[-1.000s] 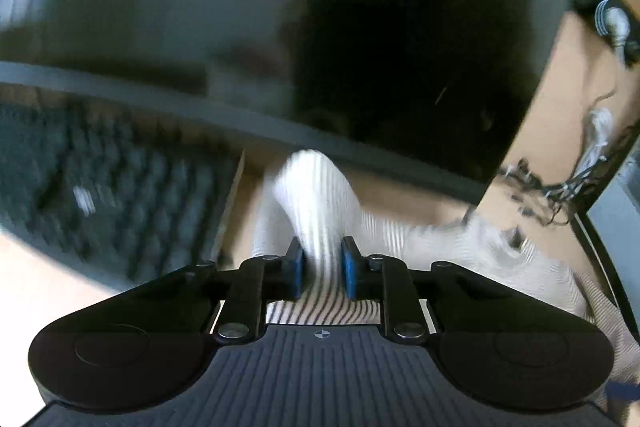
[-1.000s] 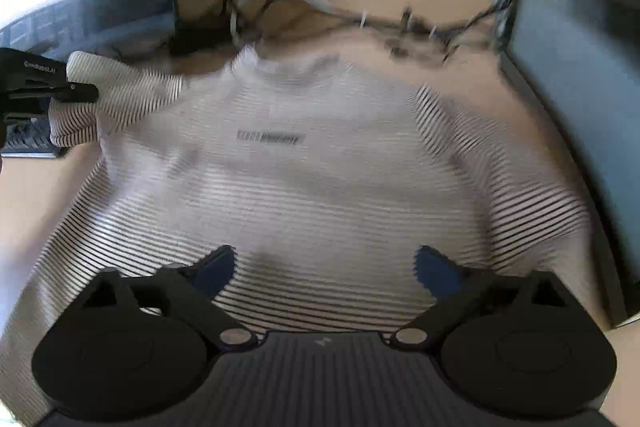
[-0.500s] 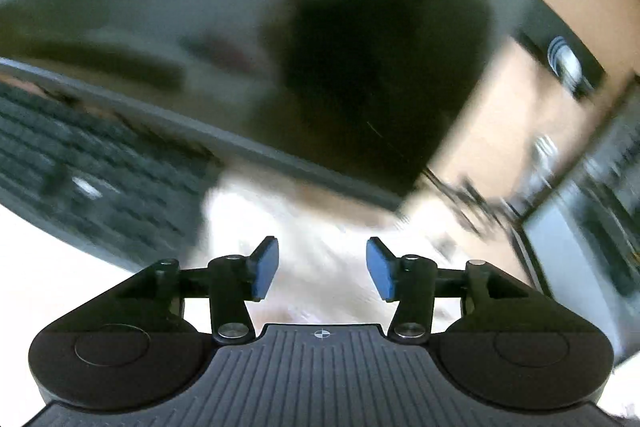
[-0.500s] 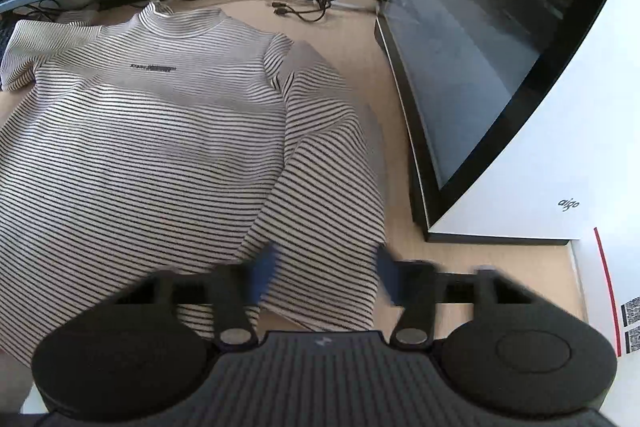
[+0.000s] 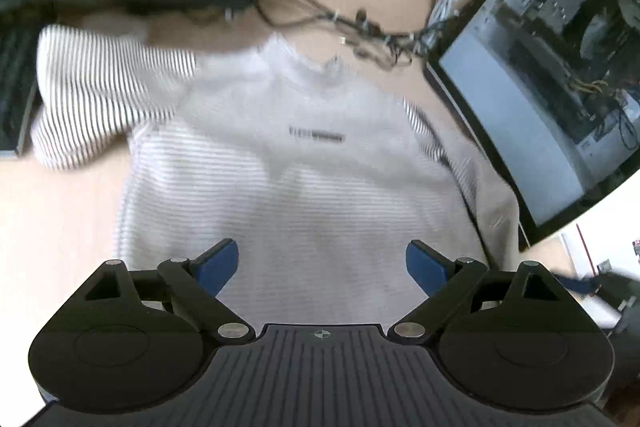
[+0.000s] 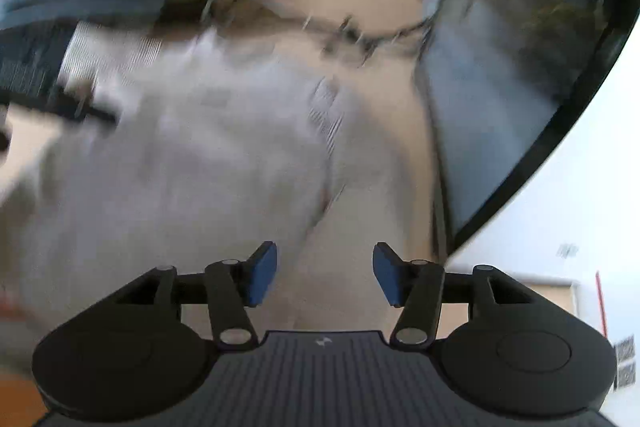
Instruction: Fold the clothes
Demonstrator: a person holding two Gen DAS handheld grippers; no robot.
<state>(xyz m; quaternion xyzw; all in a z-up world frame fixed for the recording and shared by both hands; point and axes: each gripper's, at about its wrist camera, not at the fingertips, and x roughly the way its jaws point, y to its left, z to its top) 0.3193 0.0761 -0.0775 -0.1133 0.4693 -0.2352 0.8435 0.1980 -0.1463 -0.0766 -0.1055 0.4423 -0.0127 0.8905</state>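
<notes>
Left to right across the desk point(image 5: 72, 211): at the far left edge, a dark keyboard point(image 5: 14, 87), with the striped left sleeve point(image 5: 100, 95) of the shirt point(image 5: 304, 187) lying partly over its corner. The shirt lies front up on the desk between the keyboard and a glass-sided computer case point(image 5: 552, 99). Its collar point(image 5: 308, 63) points away from the cameras toward a tangle of cables point(image 5: 360, 27). Its long axis runs from the collar back to the hem, which is hidden beneath the grippers. A short printed line point(image 5: 316, 137) crosses the chest.

The left gripper point(image 5: 322, 267) hovers above the lower body of the shirt, jaws spread wide and empty. The right gripper point(image 6: 324, 273), also parted and holding nothing, hangs over the right side of the shirt point(image 6: 180, 167) near the case point(image 6: 520, 87). This view is heavily motion-blurred, so whether it is over the sleeve or the side seam cannot be told.

Step in hand, as judged: the garment looks spread flat but not yet folded, and both tools are being placed for the first fold. The next move likely calls for lowering each gripper onto a sleeve or a side edge, pinching one layer only, and carrying it inward across the long axis without dragging the body askew.
</notes>
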